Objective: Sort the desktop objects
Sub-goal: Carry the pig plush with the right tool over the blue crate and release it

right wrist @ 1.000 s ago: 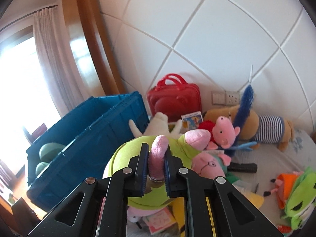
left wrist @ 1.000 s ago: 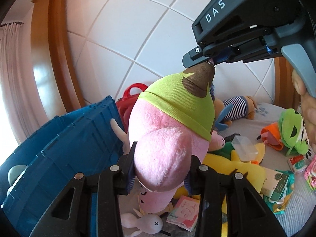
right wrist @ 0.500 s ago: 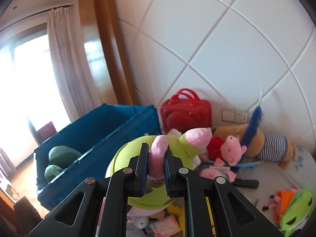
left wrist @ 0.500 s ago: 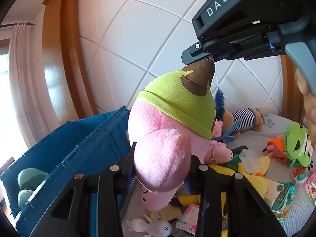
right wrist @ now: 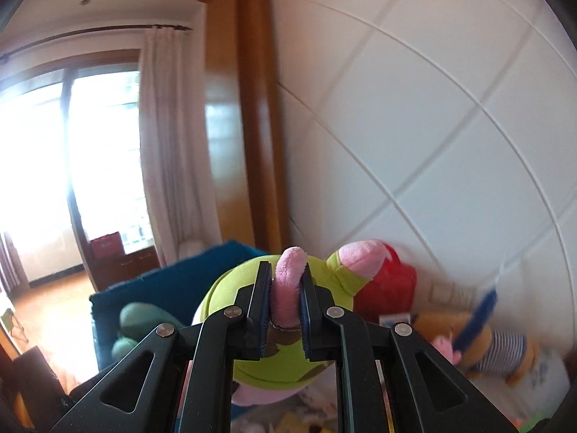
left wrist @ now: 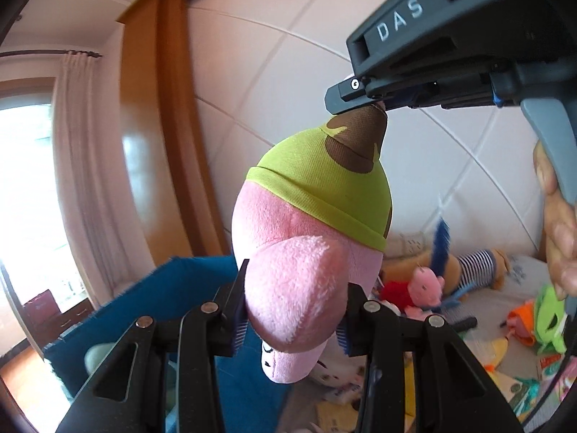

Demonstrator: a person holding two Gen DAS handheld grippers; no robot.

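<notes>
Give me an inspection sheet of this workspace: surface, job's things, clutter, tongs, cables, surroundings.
Surface: pale bedding, mostly covered.
Job's things: pink plush pig in a green top, held in the air by both tongs; blue crate beyond it, green plush inside.
Clutter: striped plush, small pink pig, green frog toy, red bag.
Tongs: left tongs shut on a pink limb; right tongs shut on another.
Cables: nothing seen.
Surroundings: white panelled wall, wooden frame, curtain, bright window.

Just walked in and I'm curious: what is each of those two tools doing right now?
Left tool: closed on a pink limb of the pink pig plush.
Right tool: closed on a thin pink part of the same plush, at its green outfit.
</notes>
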